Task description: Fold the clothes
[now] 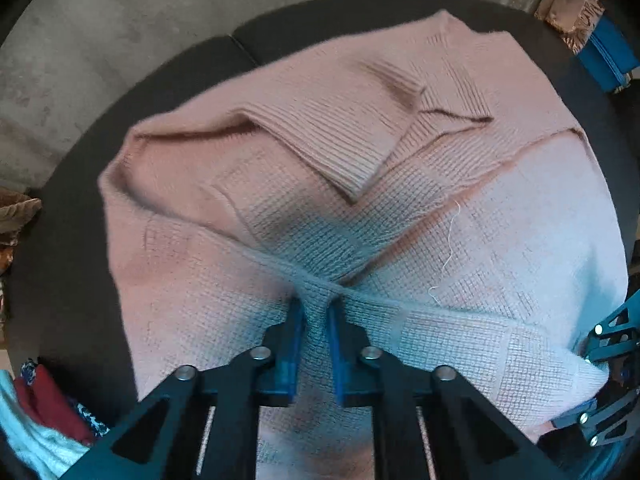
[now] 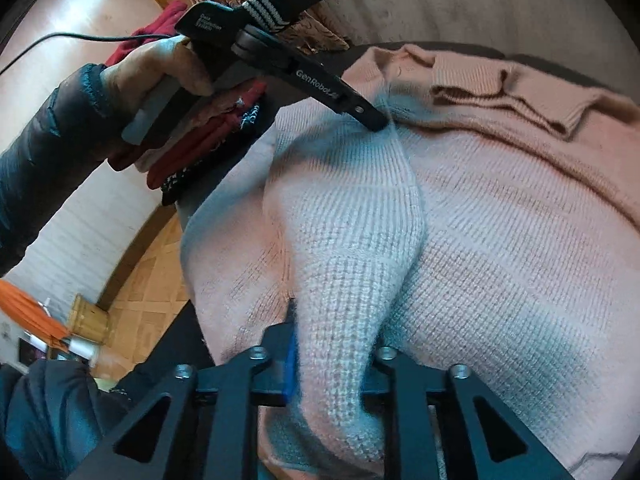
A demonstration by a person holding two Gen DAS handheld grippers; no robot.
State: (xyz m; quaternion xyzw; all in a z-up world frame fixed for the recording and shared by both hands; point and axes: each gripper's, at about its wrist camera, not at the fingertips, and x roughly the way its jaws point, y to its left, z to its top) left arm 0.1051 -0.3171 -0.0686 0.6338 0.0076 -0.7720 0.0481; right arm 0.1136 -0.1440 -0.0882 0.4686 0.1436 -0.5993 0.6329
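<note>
A pink knitted sweater (image 1: 400, 208) is spread over a dark round seat (image 1: 72, 280) and fills the centre of both views. Its two ribbed sleeves (image 1: 352, 136) are laid crosswise over the body, seen in the upper middle of the left wrist view and at the upper right of the right wrist view. A loose pale thread (image 1: 448, 248) is noted on the knit, right of centre in the left wrist view.

At the lower centre of the left wrist view, the left gripper (image 1: 316, 312) is clenched on a raised pinch of the sweater, the fabric being squeezed between the blue pads (image 1: 294, 344). In the right wrist view the same tool is seen at the upper left, pointing steeply down, with its tip pressed into the knit at the far end of a lifted ridge.

At the lower centre of the right wrist view, the right gripper (image 2: 332, 344) is closed on the near end of that ridge; a thick fold of knit is held between its fingers (image 2: 290, 364). The right finger is largely covered by fabric.

The left tool's handle is grasped by a hand (image 2: 160, 72) in a dark padded sleeve (image 2: 44, 152). Folded red garments (image 2: 200, 136) are stacked just beyond it at the left. Parquet flooring (image 2: 148, 280) is visible at the lower left.
</note>
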